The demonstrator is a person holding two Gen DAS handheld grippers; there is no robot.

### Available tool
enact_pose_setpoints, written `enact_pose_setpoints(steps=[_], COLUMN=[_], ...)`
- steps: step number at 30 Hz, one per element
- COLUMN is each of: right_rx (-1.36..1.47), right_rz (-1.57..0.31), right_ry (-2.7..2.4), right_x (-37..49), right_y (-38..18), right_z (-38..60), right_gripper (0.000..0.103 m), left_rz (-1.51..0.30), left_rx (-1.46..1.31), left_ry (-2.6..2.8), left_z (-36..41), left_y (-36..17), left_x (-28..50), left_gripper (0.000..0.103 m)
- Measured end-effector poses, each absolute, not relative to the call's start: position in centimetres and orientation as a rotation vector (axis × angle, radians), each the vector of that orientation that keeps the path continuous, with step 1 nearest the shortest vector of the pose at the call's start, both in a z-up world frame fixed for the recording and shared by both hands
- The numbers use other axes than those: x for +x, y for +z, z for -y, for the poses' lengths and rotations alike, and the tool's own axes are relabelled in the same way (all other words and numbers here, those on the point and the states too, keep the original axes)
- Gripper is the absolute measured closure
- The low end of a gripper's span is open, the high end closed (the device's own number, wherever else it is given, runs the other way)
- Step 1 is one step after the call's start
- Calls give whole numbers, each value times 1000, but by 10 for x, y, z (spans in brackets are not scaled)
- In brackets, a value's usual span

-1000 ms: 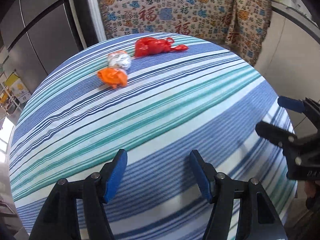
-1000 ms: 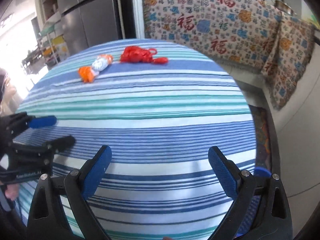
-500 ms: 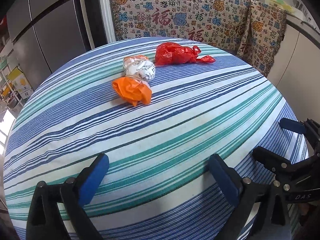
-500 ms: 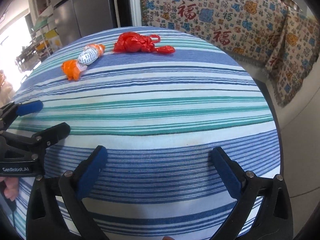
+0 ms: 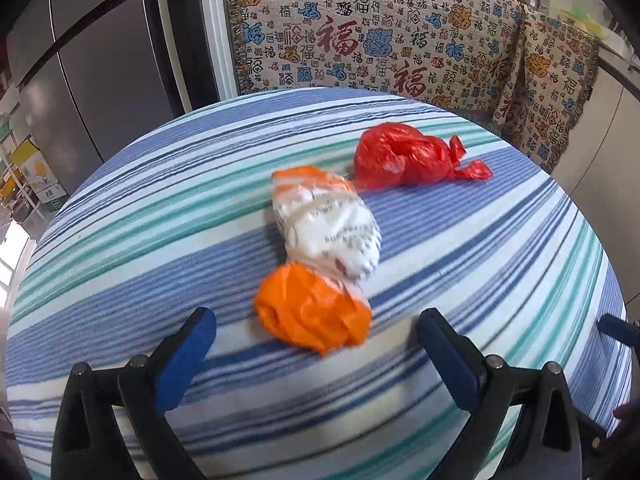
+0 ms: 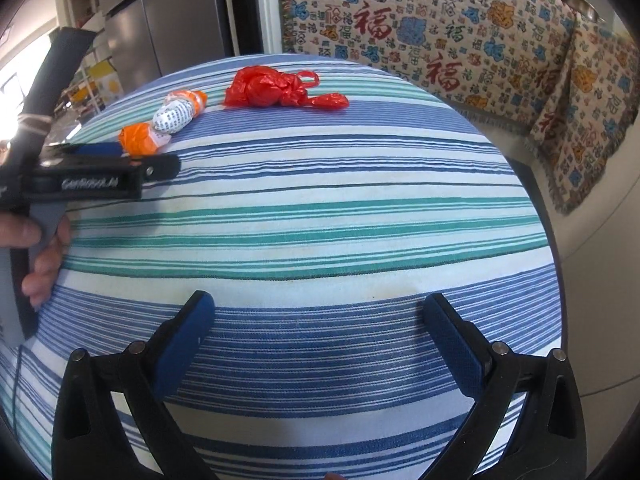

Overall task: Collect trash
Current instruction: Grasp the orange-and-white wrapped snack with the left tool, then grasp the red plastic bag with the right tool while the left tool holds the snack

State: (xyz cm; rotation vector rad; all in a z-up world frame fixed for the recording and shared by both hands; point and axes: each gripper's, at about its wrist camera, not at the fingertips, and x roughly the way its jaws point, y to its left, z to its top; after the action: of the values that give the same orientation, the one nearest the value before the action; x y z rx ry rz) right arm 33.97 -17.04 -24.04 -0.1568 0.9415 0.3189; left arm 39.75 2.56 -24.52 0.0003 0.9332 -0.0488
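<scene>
Three crumpled bags lie in a row on the striped table: an orange bag, a white printed wrapper with orange ends, and a red bag farthest back. My left gripper is open wide, with the orange bag just ahead of its blue fingertips and centred between them; the pads are clear of it. My right gripper is open over bare cloth near the table's front, with nothing between its fingers. In the right wrist view the left gripper reaches the orange bag from the left, held by a hand.
A sofa or bench under a patterned throw stands behind the table, with a grey fridge to the left of it. The round table edge drops off at the right to the floor. The right gripper's blue tip shows at the far right.
The left gripper has moved forward across the table up to the orange bag, and its jaws have spread wider. The right gripper moved slightly forward at first and has kept still since.
</scene>
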Motion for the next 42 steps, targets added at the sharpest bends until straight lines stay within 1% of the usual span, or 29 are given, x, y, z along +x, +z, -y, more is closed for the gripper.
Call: enact_pose_setpoints(steps=[1, 3, 4, 5, 6, 7, 12, 16, 19, 20, 25, 28, 30, 31, 32, 33, 34, 37, 42], right_rx=[-157, -157, -157, -157, -157, -157, -159, -169, -185, -204, -318, -397, -381, -349, -318, -319, -305, -293, -246], right_rz=[-941, -941, -941, -940, -940, -940, -939, -936, -933, -931, -940, -903, -909, -917, -906, -889, -889, -887, -916], right_ry=[319, 319, 319, 320, 321, 322, 334, 351, 384, 411, 542, 546, 598, 636, 656, 640, 628, 561, 431], right_x=[339, 339, 339, 339, 340, 340, 343, 356, 388, 401, 469, 495, 507, 511, 512, 510, 508, 489, 424], right_y=[-240, -240, -240, -241, -241, -241, -243, -243, -243, -244, -242, -240, -242, -243, -241, -239, -239, -239, -236], right_z=[170, 170, 170, 170, 170, 169, 170, 171, 165, 161, 131, 113, 105, 104, 104, 104, 106, 118, 143], right_gripper=[0, 0, 0, 0, 0, 0, 0, 0, 0, 0, 0, 0, 3, 16, 42, 60, 91, 92, 92], left_rz=[-932, -920, -908, -897, -884, -879, -884, -922, -904, -899, -882, -882, -882, -882, -882, -882, -883, -884, -882], left_rx=[1, 3, 8, 12, 16, 13, 1, 1, 11, -1, 8, -1, 0, 0, 0, -2, -4, 4, -16], left_ry=[-52, -66, -78, -93, -104, -115, -105, -100, -92, -93, -96, -108, -114, -115, -117, -118, -119, -115, -95], left_z=[-25, -23, -20, -18, -17, -17, -29, -60, -74, -77, -77, -80, -80, -81, -81, -81, -82, -80, -81], left_y=[-245, -244, -242, -240, -239, -237, -233, -235, -235, -236, -237, -237, -236, -236, -236, -236, -236, -237, -237], left_x=[403, 410, 410, 410, 408, 407, 378, 343, 324, 323, 324, 326, 328, 328, 329, 330, 330, 331, 325], left_gripper=[1, 10, 22, 41, 55, 59, 60, 60, 59, 57, 57, 57, 57, 57, 57, 57, 57, 57, 57])
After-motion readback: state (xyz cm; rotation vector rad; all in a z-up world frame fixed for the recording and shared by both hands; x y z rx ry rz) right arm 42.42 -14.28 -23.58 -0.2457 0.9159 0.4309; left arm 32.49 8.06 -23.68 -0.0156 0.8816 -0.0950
